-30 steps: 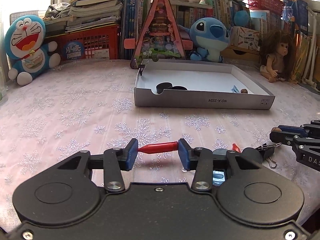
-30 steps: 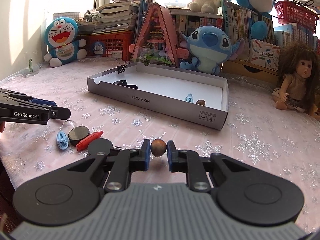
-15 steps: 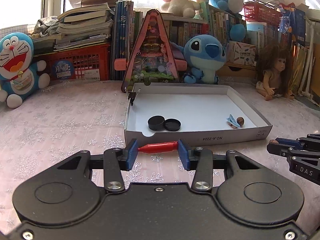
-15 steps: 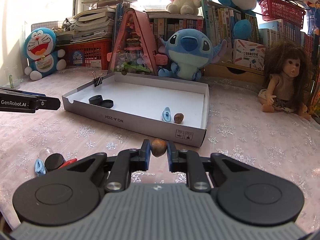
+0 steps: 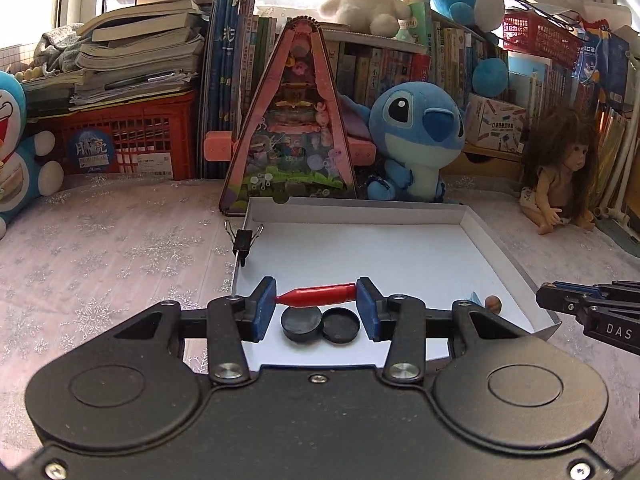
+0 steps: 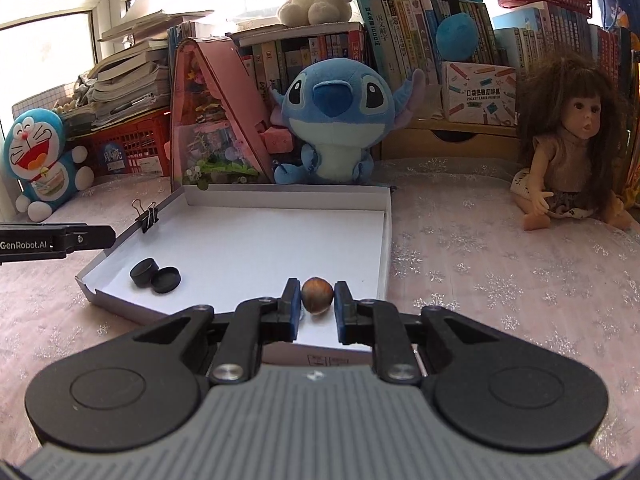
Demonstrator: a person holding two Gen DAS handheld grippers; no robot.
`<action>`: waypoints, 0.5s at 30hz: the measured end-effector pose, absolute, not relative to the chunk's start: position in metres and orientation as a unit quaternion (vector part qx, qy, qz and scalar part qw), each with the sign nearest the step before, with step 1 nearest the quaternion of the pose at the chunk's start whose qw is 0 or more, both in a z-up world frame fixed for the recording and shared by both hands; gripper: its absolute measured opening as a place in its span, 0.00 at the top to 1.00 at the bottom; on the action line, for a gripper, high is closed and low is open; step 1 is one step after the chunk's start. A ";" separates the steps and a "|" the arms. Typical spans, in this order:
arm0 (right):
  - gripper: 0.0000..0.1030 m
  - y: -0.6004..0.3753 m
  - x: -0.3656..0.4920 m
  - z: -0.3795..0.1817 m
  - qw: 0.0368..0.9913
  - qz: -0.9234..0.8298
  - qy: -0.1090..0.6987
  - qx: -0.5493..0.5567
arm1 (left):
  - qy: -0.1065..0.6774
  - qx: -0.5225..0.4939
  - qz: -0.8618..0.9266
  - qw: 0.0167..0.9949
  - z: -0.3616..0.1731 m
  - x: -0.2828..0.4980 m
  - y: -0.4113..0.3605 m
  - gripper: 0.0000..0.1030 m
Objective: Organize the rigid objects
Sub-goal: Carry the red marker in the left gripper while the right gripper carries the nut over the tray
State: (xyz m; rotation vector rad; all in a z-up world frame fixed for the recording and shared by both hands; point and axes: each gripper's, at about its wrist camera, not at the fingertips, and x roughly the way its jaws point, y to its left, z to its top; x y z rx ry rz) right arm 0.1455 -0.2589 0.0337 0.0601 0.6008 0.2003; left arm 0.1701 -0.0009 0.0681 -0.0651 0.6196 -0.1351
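We hold two things at this moment, and both hang above the white cardboard tray (image 5: 496, 252) that stands on the tabletop (image 5: 100, 248).

In the left wrist view, the left hand-held gripper (image 5: 316, 304) is partly closed on a red bullet-shaped piece (image 5: 318, 295). The piece lies crosswise between the blue pads (image 5: 266, 306): its long axis runs from left to right in the frame, the pointed tip touches the left pad and the flat end touches the right pad. Just below it in the frame, on the tray floor, we see two black discs (image 5: 318, 323), touching each other. So the drop place for this piece is directly under the jaws, in the near left part of the tray.

In the right wrist view, the right hand-held gripper (image 6: 317, 300) is almost fully closed on a small brown nut (image 6: 317, 295), which is round and has no clear long axis. It hangs over the near right part of the tray, close to the front wall (image 6: 328, 354).

We judge that each hand is already above its own side of the tray, so the coming move is only a short lowering and an opening of the jaws. A binder clip (image 6: 146, 214) sits on the left wall, well apart from both.
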 end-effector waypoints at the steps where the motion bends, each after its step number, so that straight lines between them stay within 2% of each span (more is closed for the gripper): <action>1: 0.79 -0.260 0.152 0.034 0.948 0.098 0.301 0.036 | 0.310 -0.036 -0.066 0.948 0.067 0.177 -0.001 0.60; 9: 0.79 -0.269 0.204 0.023 0.924 0.088 0.361 0.092 | 0.348 -0.037 -0.070 0.934 0.054 0.229 -0.008 0.60; 15: 0.79 -0.258 0.234 0.021 0.909 0.084 0.400 0.085 | 0.373 -0.016 -0.058 0.926 0.042 0.263 -0.016 0.60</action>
